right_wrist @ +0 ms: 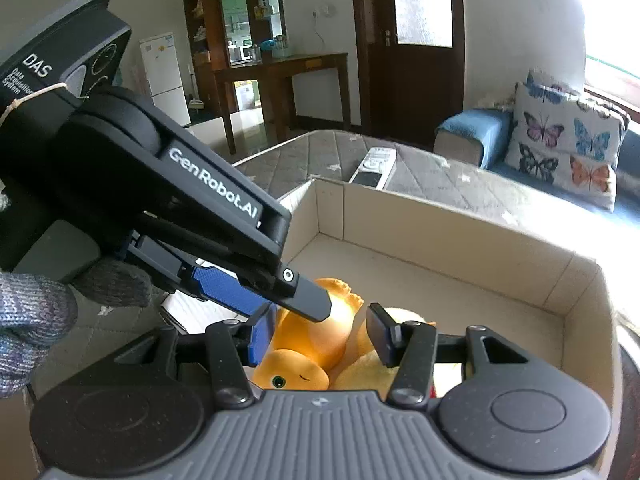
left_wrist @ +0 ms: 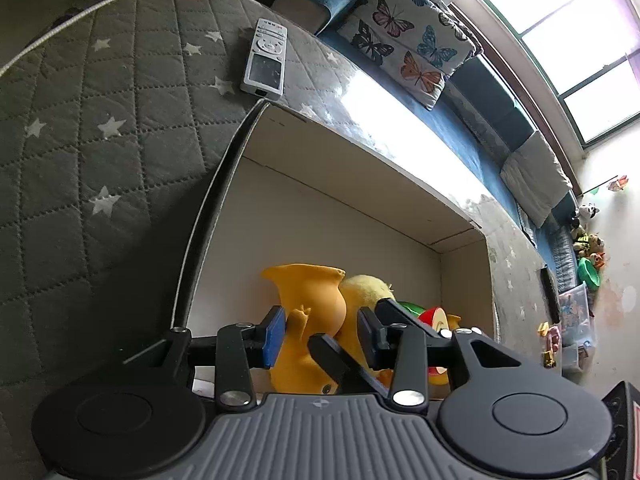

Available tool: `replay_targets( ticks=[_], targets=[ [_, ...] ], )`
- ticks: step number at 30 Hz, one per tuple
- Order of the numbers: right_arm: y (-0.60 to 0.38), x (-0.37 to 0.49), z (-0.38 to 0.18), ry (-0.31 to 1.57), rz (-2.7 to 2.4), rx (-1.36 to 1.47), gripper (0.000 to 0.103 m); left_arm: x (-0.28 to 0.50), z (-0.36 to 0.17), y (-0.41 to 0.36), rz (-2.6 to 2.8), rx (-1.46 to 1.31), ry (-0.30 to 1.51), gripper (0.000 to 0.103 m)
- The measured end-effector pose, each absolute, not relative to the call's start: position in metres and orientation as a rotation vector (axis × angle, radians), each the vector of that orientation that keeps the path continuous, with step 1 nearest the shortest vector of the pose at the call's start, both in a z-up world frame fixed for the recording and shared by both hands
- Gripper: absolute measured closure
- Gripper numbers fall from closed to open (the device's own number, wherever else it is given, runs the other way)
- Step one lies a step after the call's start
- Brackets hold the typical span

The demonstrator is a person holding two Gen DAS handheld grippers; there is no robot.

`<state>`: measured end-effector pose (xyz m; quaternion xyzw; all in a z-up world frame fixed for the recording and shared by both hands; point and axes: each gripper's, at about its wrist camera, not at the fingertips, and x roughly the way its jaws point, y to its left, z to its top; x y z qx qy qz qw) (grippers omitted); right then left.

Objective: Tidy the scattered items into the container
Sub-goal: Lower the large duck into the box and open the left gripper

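An orange rubber toy animal [left_wrist: 316, 300] lies in the open cardboard box [left_wrist: 320, 220] on a yellow plush [left_wrist: 368, 288], beside a red and green toy [left_wrist: 434, 320]. My left gripper [left_wrist: 320, 332] reaches into the box with its jaws around the orange toy. Its left pad is against the toy and a sliver of gap shows at the right pad. A black finger [left_wrist: 332, 356] of the right gripper crosses in front. In the right wrist view my right gripper [right_wrist: 320, 332] stands open astride the same toy [right_wrist: 316, 344], with the left gripper [right_wrist: 296, 308] just above it.
A white remote [left_wrist: 266, 58] lies on the grey star-patterned mattress [left_wrist: 100, 140] just beyond the box's far corner. A butterfly pillow [right_wrist: 560, 140] rests on the blue sofa behind. A gloved hand [right_wrist: 32, 336] holds the left gripper. The box's far half [right_wrist: 440, 280] holds nothing.
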<state>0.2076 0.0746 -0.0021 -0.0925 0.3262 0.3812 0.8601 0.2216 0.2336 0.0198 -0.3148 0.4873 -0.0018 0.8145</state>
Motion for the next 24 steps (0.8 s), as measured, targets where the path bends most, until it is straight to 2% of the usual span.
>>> replay_targets(
  ticks=[10,13,16,19,24],
  targets=[
    [0.059,0.191,0.003,0.653,0.803,-0.184,0.049,0.197,0.043,0.219,0.004,-0.568,0.934,0.061],
    [0.051,0.184,0.005,0.633,0.795,-0.181,0.04,0.186,0.05,0.21,0.006,-0.521,0.891,0.061],
    [0.041,0.178,0.008,0.614,0.787,-0.168,0.039,0.177,0.054,0.2,0.011,-0.479,0.856,0.061],
    [0.034,0.172,0.01,0.594,0.777,-0.159,0.024,0.168,0.059,0.19,0.022,-0.425,0.815,0.062],
    [0.027,0.162,0.014,0.562,0.766,-0.172,0.02,0.154,0.066,0.176,0.04,-0.341,0.756,0.061]
  ],
)
